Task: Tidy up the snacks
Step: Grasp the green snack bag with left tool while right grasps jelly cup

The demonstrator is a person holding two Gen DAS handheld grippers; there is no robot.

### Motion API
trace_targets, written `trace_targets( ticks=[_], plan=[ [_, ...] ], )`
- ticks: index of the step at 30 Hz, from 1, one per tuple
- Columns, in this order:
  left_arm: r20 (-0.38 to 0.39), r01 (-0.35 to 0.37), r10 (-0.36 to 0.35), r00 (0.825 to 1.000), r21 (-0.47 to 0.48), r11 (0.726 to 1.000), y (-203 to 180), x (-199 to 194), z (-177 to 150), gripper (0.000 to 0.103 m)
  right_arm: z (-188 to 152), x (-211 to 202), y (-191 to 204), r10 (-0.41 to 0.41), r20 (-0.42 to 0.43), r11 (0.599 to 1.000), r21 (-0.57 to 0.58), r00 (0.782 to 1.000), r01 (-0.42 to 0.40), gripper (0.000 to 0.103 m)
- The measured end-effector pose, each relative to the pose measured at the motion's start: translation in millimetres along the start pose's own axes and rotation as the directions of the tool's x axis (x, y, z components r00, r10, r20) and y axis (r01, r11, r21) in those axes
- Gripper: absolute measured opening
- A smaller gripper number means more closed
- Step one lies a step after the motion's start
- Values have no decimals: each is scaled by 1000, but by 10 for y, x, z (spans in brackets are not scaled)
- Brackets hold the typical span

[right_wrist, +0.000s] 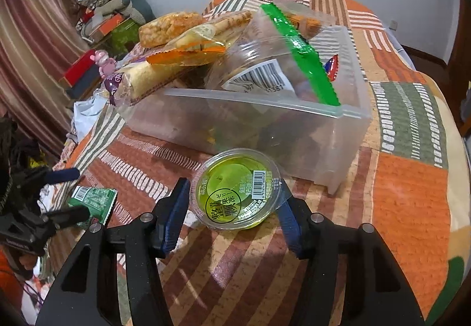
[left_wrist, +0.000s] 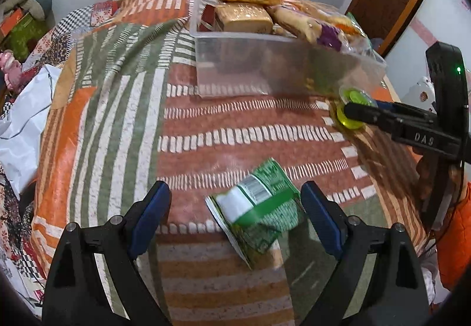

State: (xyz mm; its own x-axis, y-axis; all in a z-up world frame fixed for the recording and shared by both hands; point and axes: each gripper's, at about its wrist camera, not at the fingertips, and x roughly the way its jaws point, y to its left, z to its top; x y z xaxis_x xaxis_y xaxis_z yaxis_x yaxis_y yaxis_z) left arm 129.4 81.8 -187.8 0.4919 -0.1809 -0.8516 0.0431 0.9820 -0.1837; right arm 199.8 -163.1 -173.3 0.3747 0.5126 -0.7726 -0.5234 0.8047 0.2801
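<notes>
On the patterned bedcover [left_wrist: 206,131], the left gripper [left_wrist: 235,208] stood wide open around a green snack packet [left_wrist: 259,208], and its blue pads did not touch it. The packet lay flat near the front edge of the bed. The right gripper [right_wrist: 235,214] had its jaws on both sides of a round green jelly cup [right_wrist: 235,187]; the pads were at its rim, but I could not tell if they pressed. The cup sat just beside the clear plastic bin [right_wrist: 338,149], which was full of wrapped snacks.
</notes>
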Motion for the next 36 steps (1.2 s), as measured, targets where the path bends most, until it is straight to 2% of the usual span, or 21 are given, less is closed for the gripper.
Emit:
trace_targets(
  ticks=[4,9,13,19,22,28,36],
  plan=[
    [-19,27,-27,999,-12,1000,-35,33,-85,91,-51,-81,-24,1,12,1000,13,1000,-1,53],
    [5,2,-2,1000,12,1000,-139,58,-148,90,-118,-210,-20,-2,27,1000,12,1000,2,53],
    [47,24,-26,999,42,999,-231,25,-174,60,-161,-326,-8,-28,52,1000,-3,998,28,53],
    [88,60,-61,994,12,998,-205,-132,-124,39,-146,-528,-82,-30,100,1000,8,995,30,53],
    [100,65,-66,993,14,998,-228,-212,-103,33,-144,-602,-84,-28,122,1000,18,992,26,53],
    [135,47,-50,990,28,999,-260,-330,-84,25,-120,-716,-39,-19,159,1000,20,987,16,53],
    [217,19,-25,976,28,999,-226,-588,129,24,-61,-864,-39,-14,202,1000,17,979,10,53]
  ],
)
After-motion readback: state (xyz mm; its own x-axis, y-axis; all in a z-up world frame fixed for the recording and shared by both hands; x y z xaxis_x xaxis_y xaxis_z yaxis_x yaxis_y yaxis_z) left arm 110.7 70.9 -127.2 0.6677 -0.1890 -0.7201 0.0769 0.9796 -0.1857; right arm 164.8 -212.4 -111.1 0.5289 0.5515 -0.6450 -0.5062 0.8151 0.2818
